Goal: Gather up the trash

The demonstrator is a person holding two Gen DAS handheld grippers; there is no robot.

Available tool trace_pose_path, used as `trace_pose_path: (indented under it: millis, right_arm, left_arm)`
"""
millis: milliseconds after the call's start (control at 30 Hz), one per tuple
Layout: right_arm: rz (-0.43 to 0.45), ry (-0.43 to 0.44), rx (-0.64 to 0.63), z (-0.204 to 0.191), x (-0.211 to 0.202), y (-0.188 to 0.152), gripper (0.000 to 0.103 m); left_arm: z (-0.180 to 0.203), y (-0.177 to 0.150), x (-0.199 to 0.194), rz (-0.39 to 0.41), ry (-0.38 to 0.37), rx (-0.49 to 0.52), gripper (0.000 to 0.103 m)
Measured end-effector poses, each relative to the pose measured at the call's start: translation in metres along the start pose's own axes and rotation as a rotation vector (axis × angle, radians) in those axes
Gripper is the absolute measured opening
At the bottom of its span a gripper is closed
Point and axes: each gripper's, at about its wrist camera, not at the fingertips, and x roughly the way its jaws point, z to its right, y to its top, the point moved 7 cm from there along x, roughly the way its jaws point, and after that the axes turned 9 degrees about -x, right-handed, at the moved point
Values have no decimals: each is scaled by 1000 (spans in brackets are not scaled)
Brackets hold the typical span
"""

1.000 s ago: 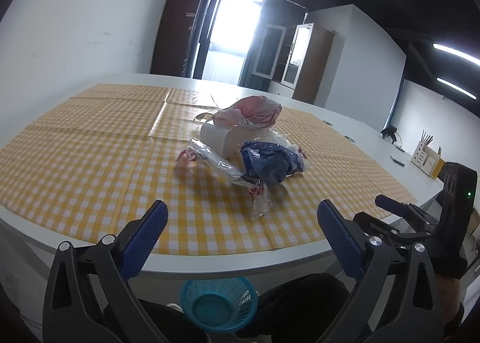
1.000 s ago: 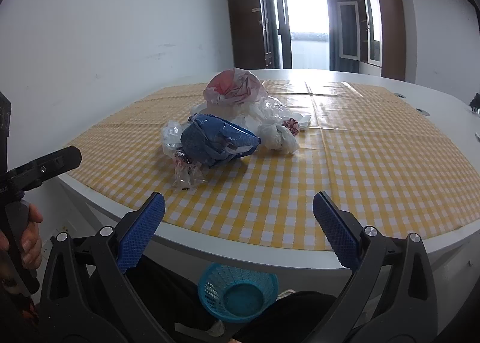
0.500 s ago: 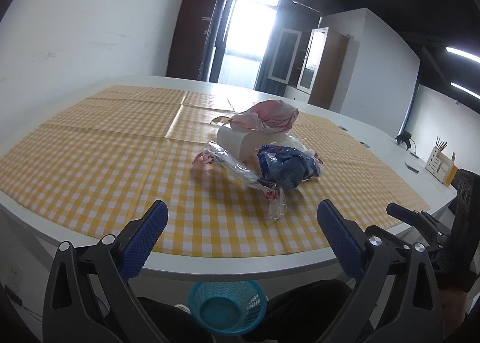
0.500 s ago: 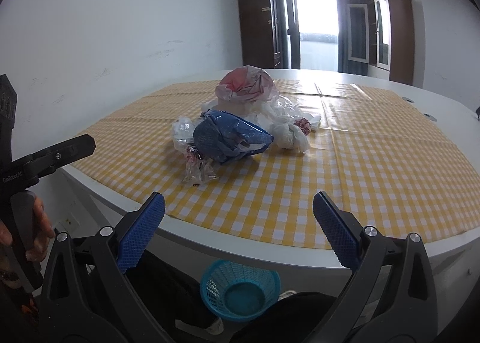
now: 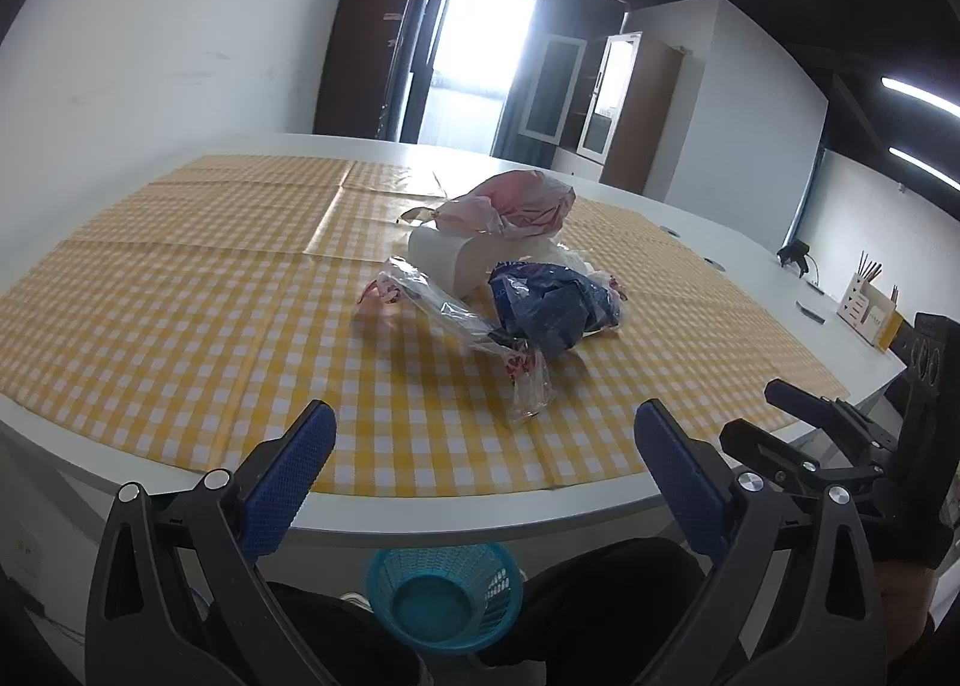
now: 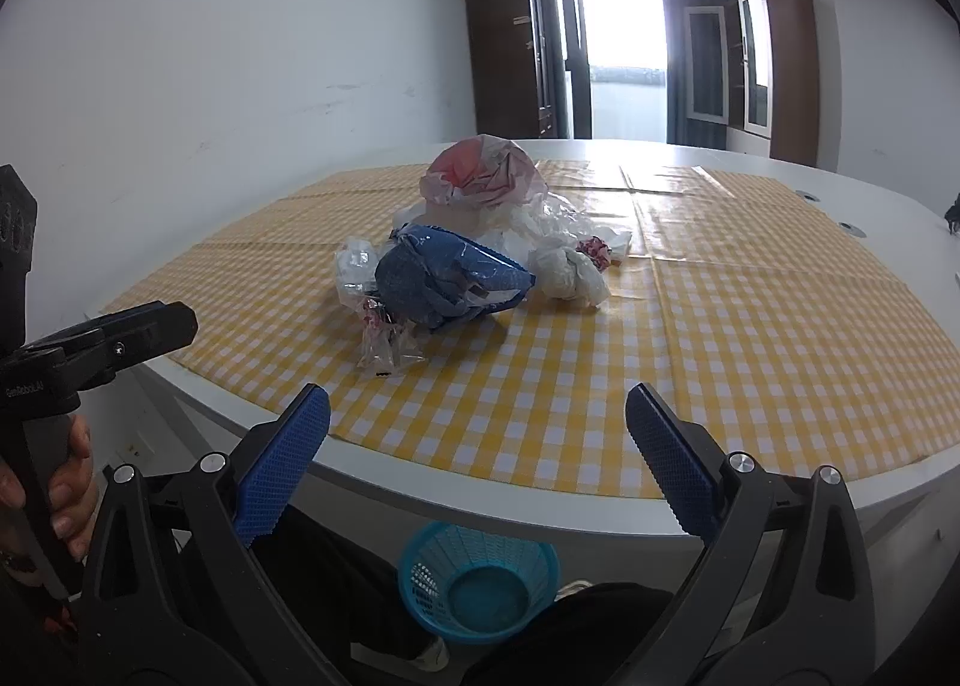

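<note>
**Both grippers close in on the trash pile, nothing picked up yet**

Over the last second we have moved both tools forward and up toward the table: the trash pile now sits larger and nearer ahead of each pair of fingers, and the table edge has dropped lower in both views. We judge this as the approach; no piece has been collected, and the work of the task is still ahead.

Starting on the left, our left gripper (image 5: 480,464) is spread wide and holds nothing; its blue pads hang short of the table edge, touching neither the white table (image 5: 420,524) nor the yellow checked cloth (image 5: 180,314). Straight ahead of it, the nearest piece is a clear crinkled wrapper (image 5: 474,338) reaching toward us, with a blue plastic bag (image 5: 552,308) just right of it, a white roll (image 5: 450,260) behind, and a pink bag (image 5: 516,206) on top.

Our right gripper (image 6: 480,446) is likewise fully spread and empty, also short of the table edge. From it, the same pile lies ahead and slightly left: the blue bag in front, the clear wrapper at its near left, crumpled white plastic (image 6: 570,272) to its right.

Below and between the fingers of both tools, on the floor under the table edge, stands the blue basket (image 6: 480,590), empty as far as we can see, and the likely place for the trash.
</note>
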Motion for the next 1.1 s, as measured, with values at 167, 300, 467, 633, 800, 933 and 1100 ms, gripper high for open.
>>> trace_pose_path:
  millis: [167,300,467,633,800,933,1100]
  right_arm:
    - [-11,3,-4,-2,2,-1,94]
    - [-9,4,-7,-4,1,-1,94]
    - [-13,5,-4,-3,2,-2,94]
    - [-7,1,-10,-2,1,0,94]
    - [4,-3,-13,8,13,9,94]
    - [-4,8,-37,11,35,22,91]
    - [-29,54,-71,12,63,39,91]
  left_arm:
    - [-3,0,-1,12,19,-7,97]
    - [-3,3,-4,25,11,-15,97]
    - [-8,5,-3,26,13,-37,97]
    - [-10,4,-2,22,22,-44,97]
    - [-8,6,10,16,39,-34,97]
    - [-18,15,29,7,86,-35,97]
    - [-29,36,51,-23,89,-61,97]
